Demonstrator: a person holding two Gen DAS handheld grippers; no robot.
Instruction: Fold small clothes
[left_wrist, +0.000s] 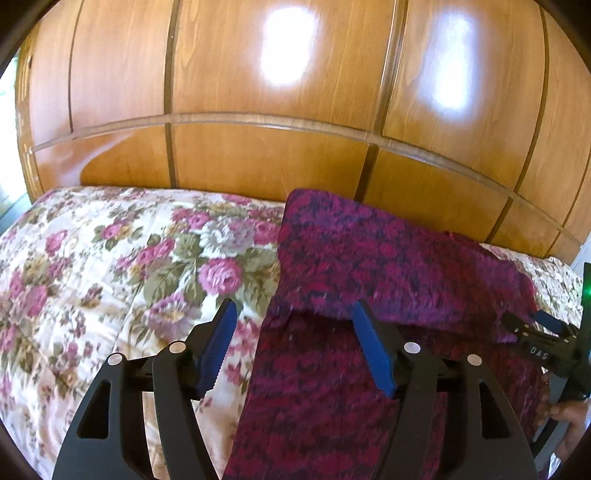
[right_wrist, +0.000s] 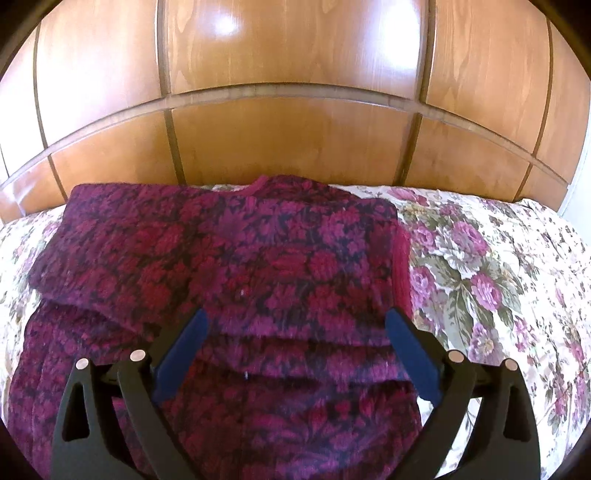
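Note:
A dark red and purple patterned knit sweater (right_wrist: 266, 273) lies on the floral bedspread (right_wrist: 498, 280), its sleeves folded across the body and its collar toward the headboard. In the left wrist view the sweater (left_wrist: 369, 280) fills the right half. My left gripper (left_wrist: 293, 314) is open and empty, above the sweater's left edge. My right gripper (right_wrist: 295, 325) is open and empty, above the middle of the sweater. It also shows at the right edge of the left wrist view (left_wrist: 543, 332).
A glossy wooden panelled headboard (right_wrist: 295, 140) rises right behind the bed. The floral bedspread (left_wrist: 110, 266) stretches to the left of the sweater. A bright window edge (left_wrist: 7, 147) is at the far left.

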